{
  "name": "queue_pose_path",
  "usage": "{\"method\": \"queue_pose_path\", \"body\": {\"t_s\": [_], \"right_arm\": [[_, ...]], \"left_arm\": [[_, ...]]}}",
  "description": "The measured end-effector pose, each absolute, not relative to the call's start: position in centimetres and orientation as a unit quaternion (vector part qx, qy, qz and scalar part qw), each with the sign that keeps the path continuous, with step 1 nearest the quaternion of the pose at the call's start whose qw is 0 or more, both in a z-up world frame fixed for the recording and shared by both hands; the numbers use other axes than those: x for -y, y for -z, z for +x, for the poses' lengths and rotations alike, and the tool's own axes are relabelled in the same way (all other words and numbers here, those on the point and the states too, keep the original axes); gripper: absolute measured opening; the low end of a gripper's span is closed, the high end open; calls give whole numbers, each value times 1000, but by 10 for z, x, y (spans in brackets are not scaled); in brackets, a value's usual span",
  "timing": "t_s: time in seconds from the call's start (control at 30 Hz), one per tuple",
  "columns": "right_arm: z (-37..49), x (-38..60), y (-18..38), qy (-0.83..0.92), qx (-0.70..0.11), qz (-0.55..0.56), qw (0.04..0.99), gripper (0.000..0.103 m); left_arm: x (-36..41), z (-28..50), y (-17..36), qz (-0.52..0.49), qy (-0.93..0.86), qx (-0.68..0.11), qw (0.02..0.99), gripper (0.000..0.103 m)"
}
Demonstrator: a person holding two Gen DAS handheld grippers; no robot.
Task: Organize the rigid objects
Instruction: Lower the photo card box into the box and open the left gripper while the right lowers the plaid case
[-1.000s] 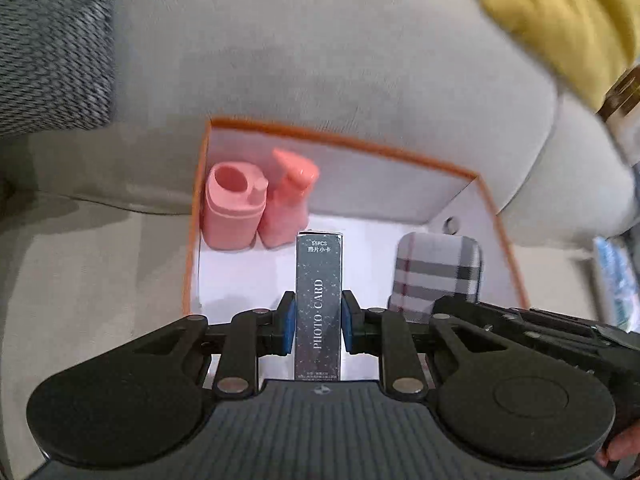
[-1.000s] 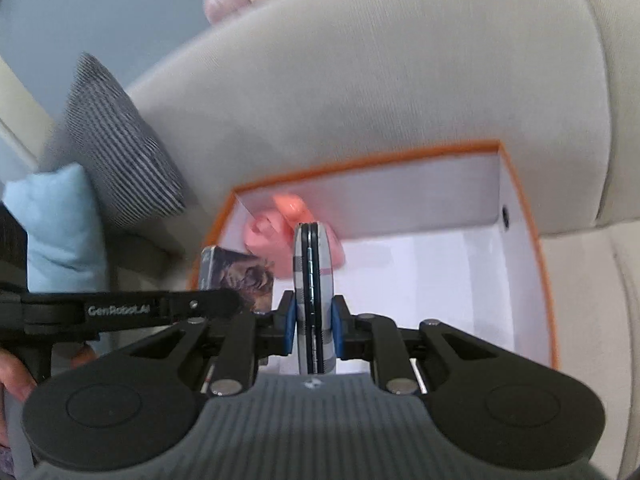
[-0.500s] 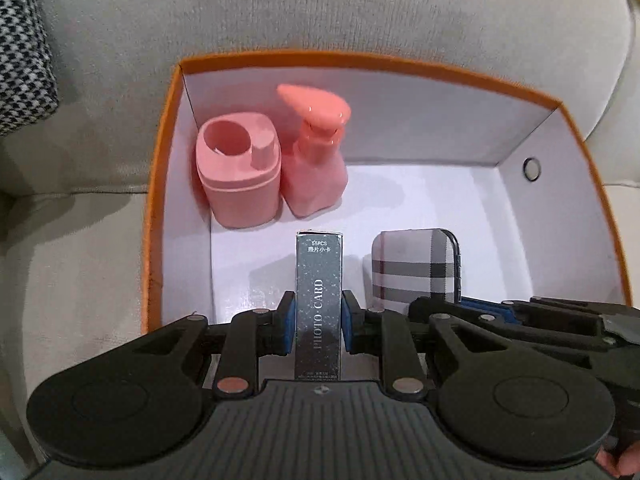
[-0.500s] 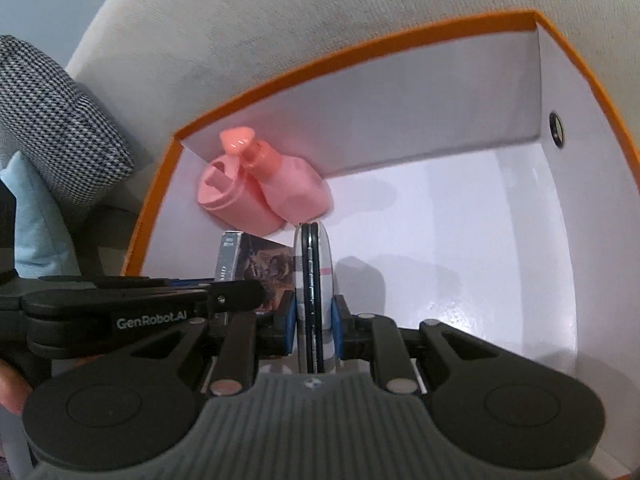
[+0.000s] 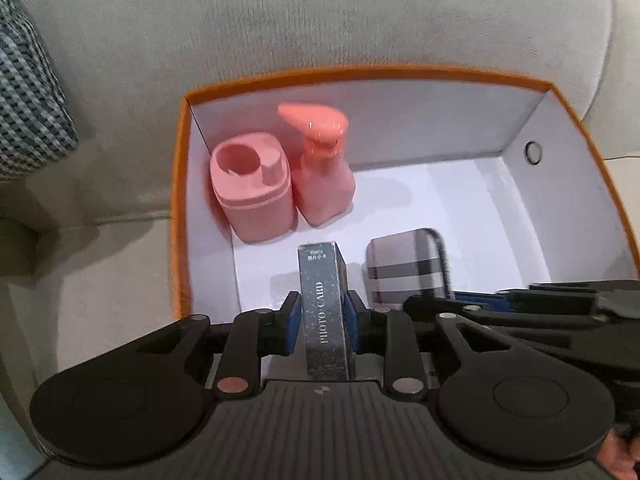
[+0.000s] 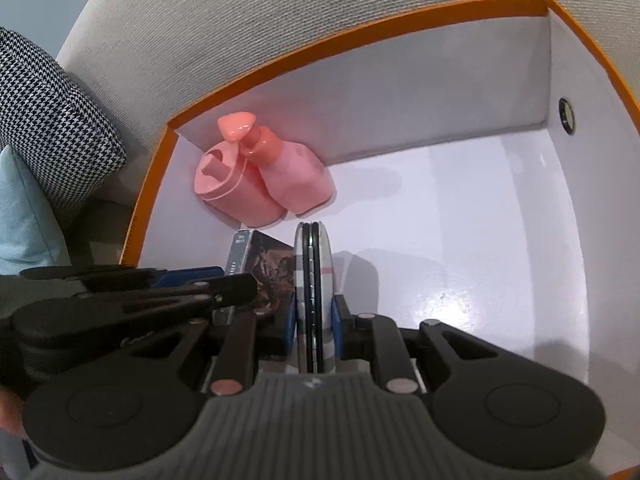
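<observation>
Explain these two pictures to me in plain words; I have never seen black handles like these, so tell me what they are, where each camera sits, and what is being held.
There is no robot here. A person holds a black two-finger tool in each hand, and each tool carries a wide-angle camera looking forward along its fingers.

The left camera's picture shows the left tool shut on a tall dark grey "PHOTO CARD" box. The right camera's picture shows the right tool shut on a flat plaid zip case, seen edge-on.

Both tools reach into an orange-rimmed white cardboard box on a beige sofa. In its far left corner stand a pink plastic cup holder and a pink pump bottle, side by side. A houndstooth cushion lies to the left.
</observation>
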State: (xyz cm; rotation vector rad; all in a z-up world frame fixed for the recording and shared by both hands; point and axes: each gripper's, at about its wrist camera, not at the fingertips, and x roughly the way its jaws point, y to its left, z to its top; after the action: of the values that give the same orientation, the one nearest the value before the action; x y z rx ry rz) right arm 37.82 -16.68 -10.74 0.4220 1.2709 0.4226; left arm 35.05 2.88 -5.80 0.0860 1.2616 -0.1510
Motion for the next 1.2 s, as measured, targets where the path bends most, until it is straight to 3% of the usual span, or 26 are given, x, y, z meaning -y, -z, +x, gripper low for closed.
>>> {"method": "queue_pose_path", "body": {"t_s": [0.43,0.63,0.93,1.2], "right_arm": [[373,139,84,-230,-569,185,768,19],[373,134,82,-227,-574,177,767,19],[391,152,101,-182,-602,194,753,19],[403,145,119,-164,-628,173,741,22]], "left_arm": [[-88,321,1,-23,50,-494,868,31],[-112,313,18,-75,47,-520,849,30],[-124,307,38,-121,67,-528,838,14],[-124,306,42,-129,75,-527,837,12]]}}
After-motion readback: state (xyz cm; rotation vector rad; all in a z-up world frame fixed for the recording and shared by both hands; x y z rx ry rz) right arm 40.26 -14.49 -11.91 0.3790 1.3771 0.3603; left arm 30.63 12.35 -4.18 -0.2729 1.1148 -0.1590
